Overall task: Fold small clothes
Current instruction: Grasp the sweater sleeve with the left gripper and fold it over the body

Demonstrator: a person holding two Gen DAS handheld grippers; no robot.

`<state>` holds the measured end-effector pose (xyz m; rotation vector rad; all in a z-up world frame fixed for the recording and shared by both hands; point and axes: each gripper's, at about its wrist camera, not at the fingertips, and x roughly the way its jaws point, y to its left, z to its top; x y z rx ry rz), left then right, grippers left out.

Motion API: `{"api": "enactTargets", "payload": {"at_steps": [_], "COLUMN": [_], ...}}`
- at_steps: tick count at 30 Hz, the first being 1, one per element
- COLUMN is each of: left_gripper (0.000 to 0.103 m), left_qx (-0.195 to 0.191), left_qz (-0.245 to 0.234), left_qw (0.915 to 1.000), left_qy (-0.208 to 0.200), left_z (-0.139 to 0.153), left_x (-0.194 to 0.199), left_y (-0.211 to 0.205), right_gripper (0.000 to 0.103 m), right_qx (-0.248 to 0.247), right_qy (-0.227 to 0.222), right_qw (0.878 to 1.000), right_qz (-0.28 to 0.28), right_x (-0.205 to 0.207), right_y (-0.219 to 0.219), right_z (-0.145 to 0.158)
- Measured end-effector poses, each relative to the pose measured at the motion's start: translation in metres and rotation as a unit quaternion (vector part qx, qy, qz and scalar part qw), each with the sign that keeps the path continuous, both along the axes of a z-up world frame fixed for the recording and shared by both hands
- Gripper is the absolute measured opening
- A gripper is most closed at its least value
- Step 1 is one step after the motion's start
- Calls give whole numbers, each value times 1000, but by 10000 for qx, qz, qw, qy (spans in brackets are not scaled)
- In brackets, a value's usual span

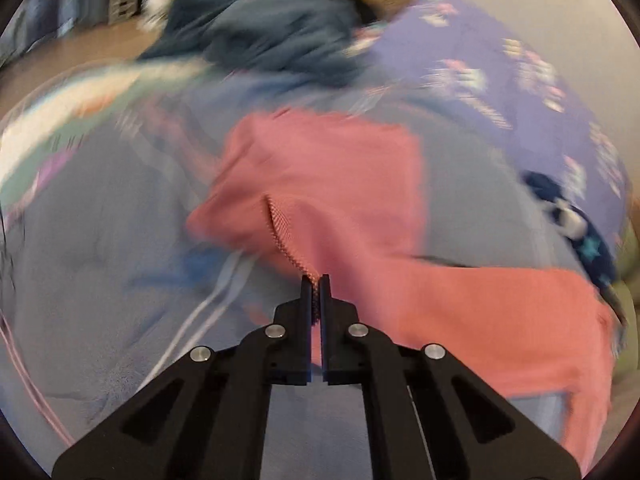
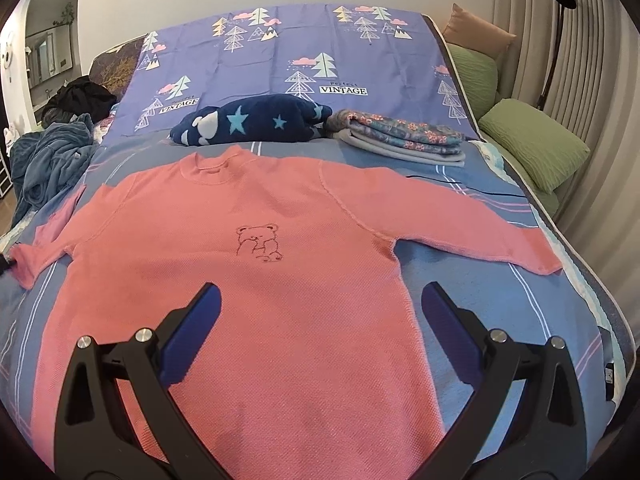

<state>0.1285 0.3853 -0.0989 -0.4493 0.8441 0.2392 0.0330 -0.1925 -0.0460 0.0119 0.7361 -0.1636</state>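
My left gripper (image 1: 316, 280) is clenched on a pinch of the pink sweater (image 2: 248, 280), right at the cuff of its left sleeve (image 2: 44, 236). The ribbed edge runs up out of the jaws, and the cloth beyond is smeared with motion, so I can't read that view finely. My right gripper (image 2: 320, 300) is spread wide, holding nothing, hovering over the lower body of the sweater with both pads above the fabric.

The garment lies flat and face up on the bed (image 2: 520, 320), bear drawing (image 2: 258, 244) showing, collar pointing away from me and hem toward me. So its long axis runs straight ahead along my right fingers. The sleeves cross that axis: mine on the left is gathered and lifted off the sheet, while the right sleeve (image 2: 480, 228) is stretched out flat toward the far edge.

The sleeve I hold sits left of the body, so I judge the fold goes rightward, across the chest toward the bear. My left hand is the nearer one for that. My right is better placed for the other sleeve.

Beyond the collar, well apart, sit a star-print bundle (image 2: 256, 124) and a folded stack (image 2: 404, 140).
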Motion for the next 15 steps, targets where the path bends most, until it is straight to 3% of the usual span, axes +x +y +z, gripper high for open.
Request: {"api": "enactTargets", "payload": {"at_steps": [2, 4, 8, 11, 15], "left_gripper": [2, 2, 2, 2, 4], "left_qx": [177, 414, 478, 350, 145], "left_qz": [-465, -1075, -2156, -2843, -3637], "left_qw": [9985, 9916, 9686, 9494, 9242], "left_qy": [-233, -582, -1140, -1287, -1160], "left_z": [35, 80, 141, 157, 140], "left_x": [0, -1, -2, 5, 15], "left_y": [-32, -83, -184, -262, -355], "right_gripper": [101, 101, 101, 101, 101], "right_qx": [36, 132, 189, 188, 399], "right_qy": [20, 68, -58, -80, 26], "right_qw": [10000, 9998, 9995, 9995, 9990], "right_qz": [17, 101, 265, 260, 178], "right_x": [2, 5, 4, 1, -1], "right_y": [-1, -1, 1, -1, -14], "right_z": [-1, 0, 5, 5, -1]}}
